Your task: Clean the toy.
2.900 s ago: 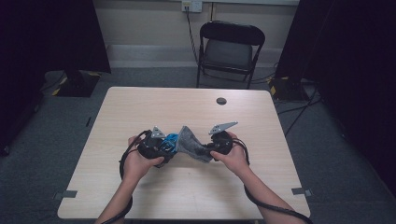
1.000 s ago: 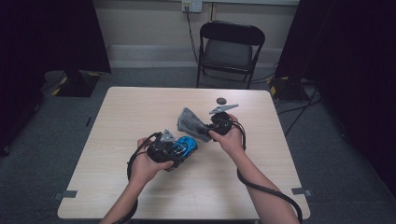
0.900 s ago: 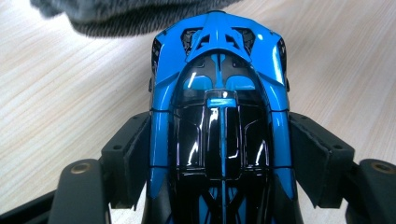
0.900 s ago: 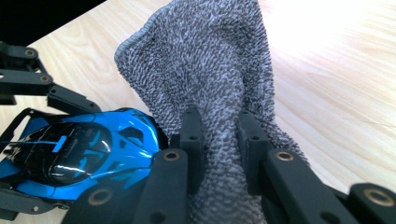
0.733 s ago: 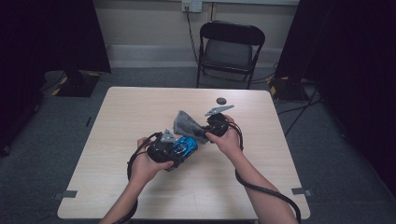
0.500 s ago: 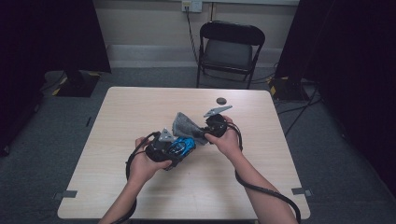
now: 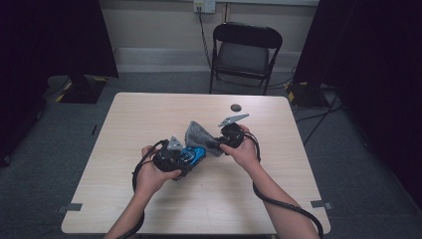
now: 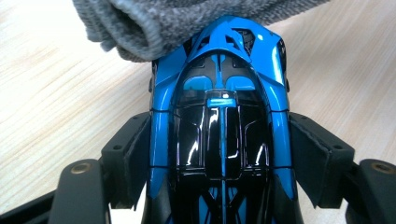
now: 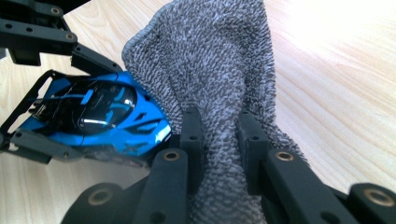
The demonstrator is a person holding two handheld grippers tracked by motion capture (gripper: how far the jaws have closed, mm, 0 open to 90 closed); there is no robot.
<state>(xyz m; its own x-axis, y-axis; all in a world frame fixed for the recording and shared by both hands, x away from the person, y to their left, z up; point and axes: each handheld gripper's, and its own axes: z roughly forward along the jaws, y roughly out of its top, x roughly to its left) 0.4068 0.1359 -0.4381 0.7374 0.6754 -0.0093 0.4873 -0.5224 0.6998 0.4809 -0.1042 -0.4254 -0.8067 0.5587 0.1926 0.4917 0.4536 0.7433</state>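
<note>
A glossy blue and black toy car (image 8: 219, 126) (image 7: 191, 155) (image 9: 100, 114) sits clamped between the pads of my left gripper (image 8: 219, 154) (image 7: 185, 158), held by its two sides a little above the table. A grey knitted cloth (image 9: 219, 84) (image 7: 199, 134) (image 8: 149, 23) is bunched between the jaws of my right gripper (image 9: 219, 135) (image 7: 219, 142), which is shut on it. The cloth's free end drapes against one end of the car. Both grippers meet near the middle of the wooden table (image 7: 149, 114).
A small dark round disc (image 7: 235, 107) lies on the table toward its far edge. A black folding chair (image 7: 246, 50) stands behind the table. Cables trail from both grippers over the near half of the tabletop.
Over the last second my right gripper drew the cloth slightly left and nearer, against the car. Before that, both grippers had shifted apart, the right one moving farther up the table.
</note>
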